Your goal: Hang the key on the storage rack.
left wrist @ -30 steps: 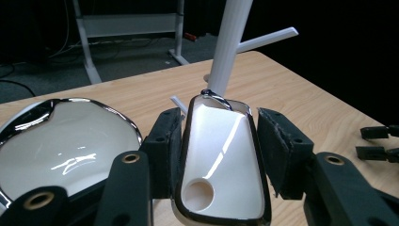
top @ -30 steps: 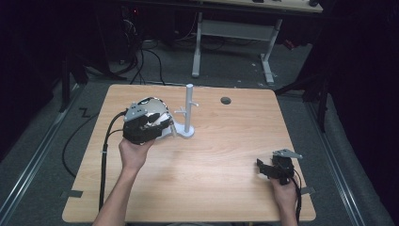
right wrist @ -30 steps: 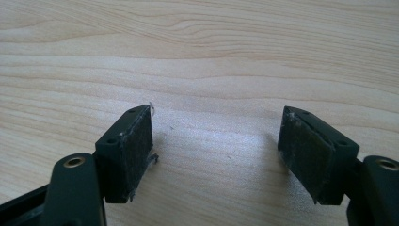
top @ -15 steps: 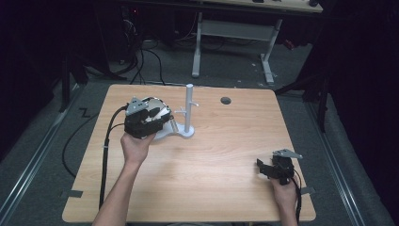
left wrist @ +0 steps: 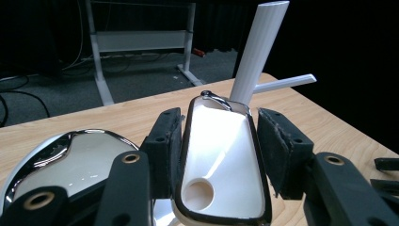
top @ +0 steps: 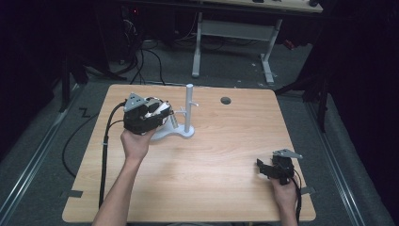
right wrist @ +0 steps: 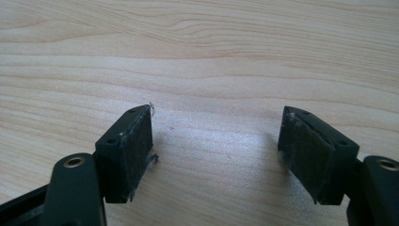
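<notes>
My left gripper point(left wrist: 221, 155) clamps mug point(left wrist: 70, 165) by handle, handle's long axis toward stand point(top: 188, 110) just ahead (peg near). Right gripper point(right wrist: 216, 155) released, well apart.

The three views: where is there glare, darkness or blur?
High view: the table is lit, the room around it nearly black. Left gripper view: bright glare on the shiny mug and the white handle; the near fingers look soft. Right gripper view: even light, soft shadows beside the fingers.
</notes>
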The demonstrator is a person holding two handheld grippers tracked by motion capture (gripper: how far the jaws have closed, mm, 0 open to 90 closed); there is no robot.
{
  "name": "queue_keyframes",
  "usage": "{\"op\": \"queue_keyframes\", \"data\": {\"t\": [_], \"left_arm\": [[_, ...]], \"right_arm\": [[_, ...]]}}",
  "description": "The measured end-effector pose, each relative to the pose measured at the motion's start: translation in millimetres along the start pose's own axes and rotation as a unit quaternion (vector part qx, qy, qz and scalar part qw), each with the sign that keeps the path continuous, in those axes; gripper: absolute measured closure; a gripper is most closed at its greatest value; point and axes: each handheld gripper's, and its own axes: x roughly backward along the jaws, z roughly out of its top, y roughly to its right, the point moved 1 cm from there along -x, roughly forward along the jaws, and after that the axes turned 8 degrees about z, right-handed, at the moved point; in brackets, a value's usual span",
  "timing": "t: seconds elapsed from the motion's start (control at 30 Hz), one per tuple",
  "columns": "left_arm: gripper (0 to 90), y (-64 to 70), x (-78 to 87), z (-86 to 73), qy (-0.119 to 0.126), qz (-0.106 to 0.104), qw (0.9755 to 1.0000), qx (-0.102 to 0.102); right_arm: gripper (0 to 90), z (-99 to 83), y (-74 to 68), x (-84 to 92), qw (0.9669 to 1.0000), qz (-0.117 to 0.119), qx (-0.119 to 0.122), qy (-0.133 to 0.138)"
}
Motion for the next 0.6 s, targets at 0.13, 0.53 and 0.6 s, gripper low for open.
{"op": "queue_keyframes", "data": {"t": [0.13, 0.53, 0.6], "left_arm": [[52.0, -1.0, 1.0, 5.0, 0.005, 0.002, 1.0, 0.002], [52.0, 4.3, 3.9, 20.0, 0.015, -0.002, 0.9999, -0.008], [52.0, 4.7, 4.4, 21.2, 0.015, -0.003, 0.9998, -0.009]], "right_arm": [[27.0, 0.0, 0.0, 0.0, 1.0, 0.0, 0.0, 0.0], [27.0, 0.0, 0.0, 0.0, 1.0, 0.0, 0.0, 0.0], [27.0, 0.0, 0.0, 0.0, 1.0, 0.0, 0.0, 0.0]]}}
